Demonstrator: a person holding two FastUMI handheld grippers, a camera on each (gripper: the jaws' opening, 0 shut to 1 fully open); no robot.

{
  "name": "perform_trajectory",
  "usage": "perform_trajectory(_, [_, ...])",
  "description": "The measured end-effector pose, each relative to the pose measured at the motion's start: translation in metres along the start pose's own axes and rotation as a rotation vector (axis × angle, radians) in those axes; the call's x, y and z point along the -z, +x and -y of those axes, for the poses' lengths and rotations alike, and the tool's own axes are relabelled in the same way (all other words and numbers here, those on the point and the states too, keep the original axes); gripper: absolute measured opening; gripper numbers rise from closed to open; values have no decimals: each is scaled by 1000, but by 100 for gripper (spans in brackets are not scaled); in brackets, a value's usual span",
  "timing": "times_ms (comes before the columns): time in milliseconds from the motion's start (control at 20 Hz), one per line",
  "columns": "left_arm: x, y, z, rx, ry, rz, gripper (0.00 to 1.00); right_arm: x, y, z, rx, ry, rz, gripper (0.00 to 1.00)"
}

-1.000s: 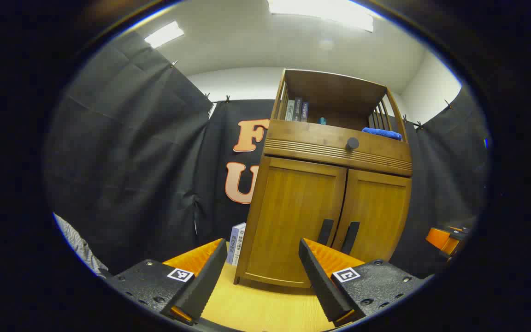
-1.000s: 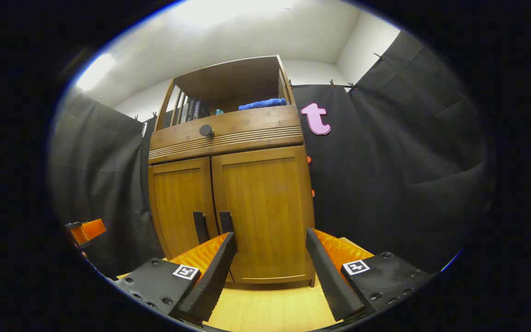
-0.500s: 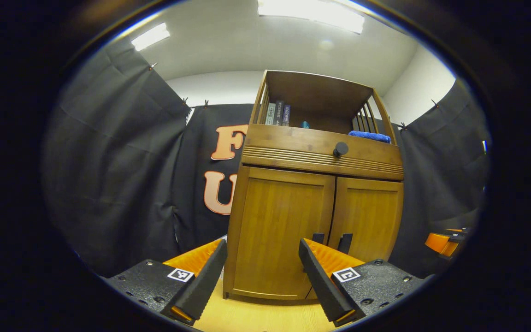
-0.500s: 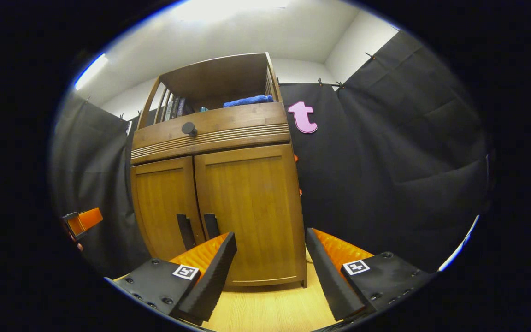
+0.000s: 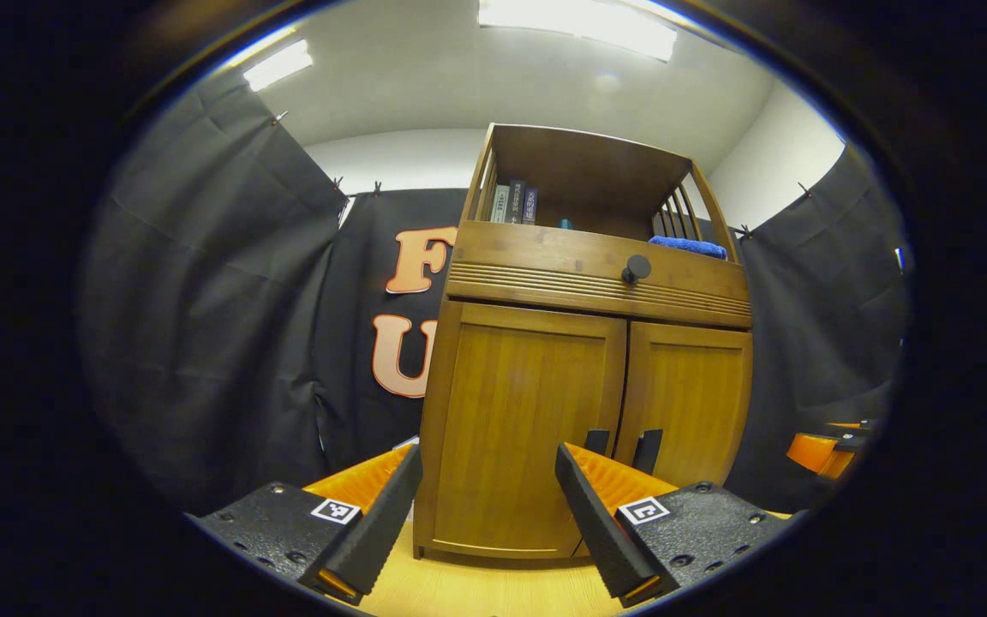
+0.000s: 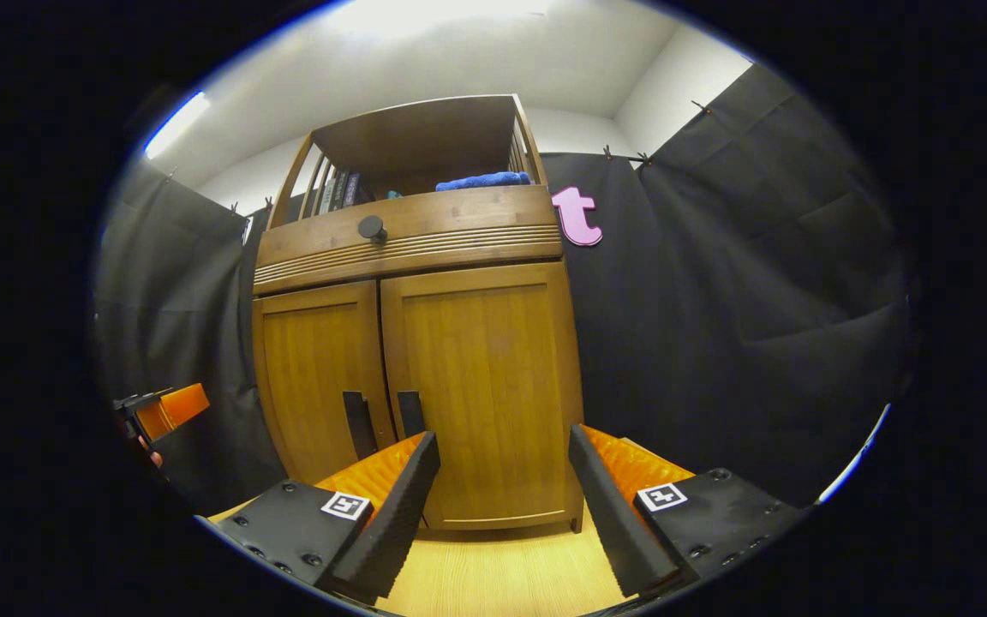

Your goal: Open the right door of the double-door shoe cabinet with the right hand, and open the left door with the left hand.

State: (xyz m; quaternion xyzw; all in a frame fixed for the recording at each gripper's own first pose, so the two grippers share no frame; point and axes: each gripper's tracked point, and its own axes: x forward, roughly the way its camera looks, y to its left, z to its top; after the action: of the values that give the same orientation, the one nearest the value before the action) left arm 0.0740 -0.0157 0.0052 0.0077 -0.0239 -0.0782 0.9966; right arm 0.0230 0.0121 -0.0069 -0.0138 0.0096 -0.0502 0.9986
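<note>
Facing the closed shoe cabinet (image 6: 425, 343), the right gripper (image 6: 502, 488) is spread wide and grasps nothing. The upright right door handle (image 6: 410, 413) lies ahead, slightly left of its fingers. The left gripper (image 5: 487, 506) is also released, apart from the left door handle (image 5: 596, 441).

The shoe cabinet (image 5: 583, 360) is warm, smooth wood with a slight sheen (grain running upright on both doors). Under it, the bench (image 6: 502, 574) is paler wood. The blue towel (image 6: 483, 181) looks like soft cloth.
</note>
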Motion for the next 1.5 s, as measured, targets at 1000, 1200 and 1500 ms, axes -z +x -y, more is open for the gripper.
perform_trajectory(1000, [-2,-8,-1,-13,-11,-22,91,26,129,-89,-216,60,-89,98])
perform_trajectory(1200, [-3,-13,-5,-28,-33,-25,94,42,170,-103,-221,14,-92,98])
perform_trajectory(1500, [-3,-17,-22,-80,-26,-26,98,68,208,-102,-170,-42,-112,98])
